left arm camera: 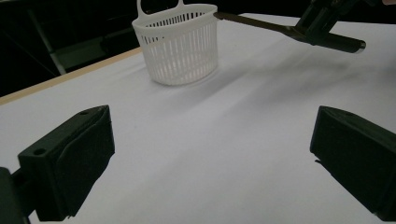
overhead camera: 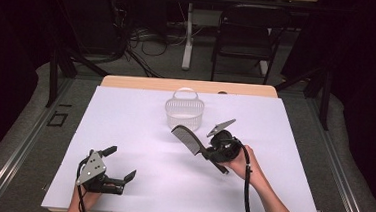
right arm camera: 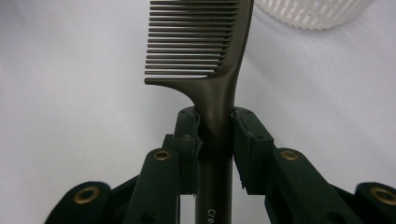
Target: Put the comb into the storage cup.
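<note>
Clamping the comb (right arm camera: 219,60) by its handle, the right gripper (right arm camera: 215,135) is angled so teeth are aimed at the basket (overhead camera: 184,112); the left gripper (overhead camera: 120,162) is left gaping, empty.

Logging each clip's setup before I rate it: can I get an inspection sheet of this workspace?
Surface: white sheet over a wooden table.
Job's things: dark comb held by its handle, toothed end toward the white basket, which stands upright.
Clutter: nothing seen.
Grippers: right tongs shut on the comb; left tongs open, low over the sheet, nothing between them.
Cables: one trails from the right tongs along the forearm; a tangle on the floor.
Surroundings: dark room, chair beyond the table.
</note>
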`<act>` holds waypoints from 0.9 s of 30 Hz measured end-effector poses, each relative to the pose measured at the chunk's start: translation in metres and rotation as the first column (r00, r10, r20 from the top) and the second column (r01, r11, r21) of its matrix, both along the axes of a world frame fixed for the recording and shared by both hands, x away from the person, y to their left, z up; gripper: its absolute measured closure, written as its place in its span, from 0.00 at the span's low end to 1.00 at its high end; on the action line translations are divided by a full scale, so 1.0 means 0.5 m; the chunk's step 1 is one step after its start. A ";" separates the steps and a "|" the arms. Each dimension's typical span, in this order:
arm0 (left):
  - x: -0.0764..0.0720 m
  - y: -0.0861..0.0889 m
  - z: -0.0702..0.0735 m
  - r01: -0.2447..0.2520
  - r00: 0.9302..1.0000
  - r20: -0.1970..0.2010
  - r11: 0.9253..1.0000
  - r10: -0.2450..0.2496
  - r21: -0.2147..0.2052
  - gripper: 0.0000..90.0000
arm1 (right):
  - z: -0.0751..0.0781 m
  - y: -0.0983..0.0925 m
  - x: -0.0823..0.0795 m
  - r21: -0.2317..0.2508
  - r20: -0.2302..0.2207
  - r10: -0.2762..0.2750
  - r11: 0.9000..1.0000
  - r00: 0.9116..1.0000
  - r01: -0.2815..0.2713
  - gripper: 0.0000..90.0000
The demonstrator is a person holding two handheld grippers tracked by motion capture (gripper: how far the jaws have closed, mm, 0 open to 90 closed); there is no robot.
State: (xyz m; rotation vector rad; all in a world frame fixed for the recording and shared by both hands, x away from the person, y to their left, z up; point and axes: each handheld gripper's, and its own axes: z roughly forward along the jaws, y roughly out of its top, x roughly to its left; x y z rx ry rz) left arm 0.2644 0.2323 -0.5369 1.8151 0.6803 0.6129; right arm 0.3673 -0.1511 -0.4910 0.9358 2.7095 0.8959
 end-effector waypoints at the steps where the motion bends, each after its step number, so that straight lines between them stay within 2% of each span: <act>1: 0.000 0.001 0.000 -0.002 1.000 -0.002 1.000 0.002 -0.004 0.00 | 0.000 0.000 0.000 0.000 0.000 0.000 1.000 1.000 0.000 0.81; 15: 0.001 0.004 0.000 -0.005 1.000 -0.006 1.000 0.005 -0.008 0.00 | 0.026 -0.030 0.006 0.066 0.039 -0.017 0.998 0.999 0.014 0.81; 21: 0.001 0.002 0.000 0.003 1.000 -0.003 1.000 -0.003 0.001 0.00 | 0.031 -0.037 0.006 0.074 0.057 -0.019 0.997 0.998 0.015 0.81; 27: -0.002 0.006 0.001 -0.009 1.000 -0.005 1.000 0.009 -0.007 0.00 | 0.039 -0.038 0.006 0.084 0.081 -0.016 0.996 0.997 0.009 0.81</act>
